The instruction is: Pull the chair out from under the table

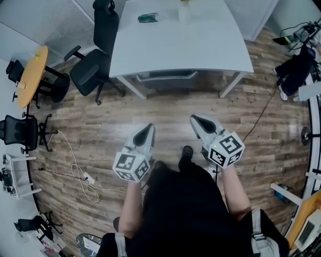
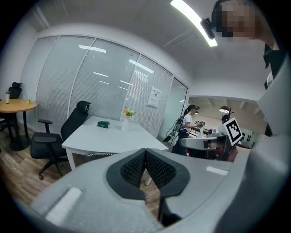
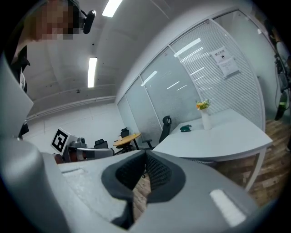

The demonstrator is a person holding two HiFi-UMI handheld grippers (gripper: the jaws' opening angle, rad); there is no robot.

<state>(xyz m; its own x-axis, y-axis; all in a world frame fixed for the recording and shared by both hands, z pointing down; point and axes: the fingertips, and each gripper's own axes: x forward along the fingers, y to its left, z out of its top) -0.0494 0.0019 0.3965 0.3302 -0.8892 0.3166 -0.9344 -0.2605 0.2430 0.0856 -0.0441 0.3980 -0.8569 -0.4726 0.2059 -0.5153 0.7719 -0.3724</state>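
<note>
risks jolting the table [image 1: 190,50] and toppling the vase [image 1: 184,14] when hooking the tucked chair [image 1: 165,79] with left gripper [image 1: 147,129] and right gripper [image 1: 198,121] both clenched on nothing.

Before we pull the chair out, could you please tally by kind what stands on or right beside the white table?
Chairs: 2, the tucked chair under the table and the black chair at its corner
Vases: 1, the vase with flowers
Green things: 1, the green thing on the tabletop
Total: 4
</note>
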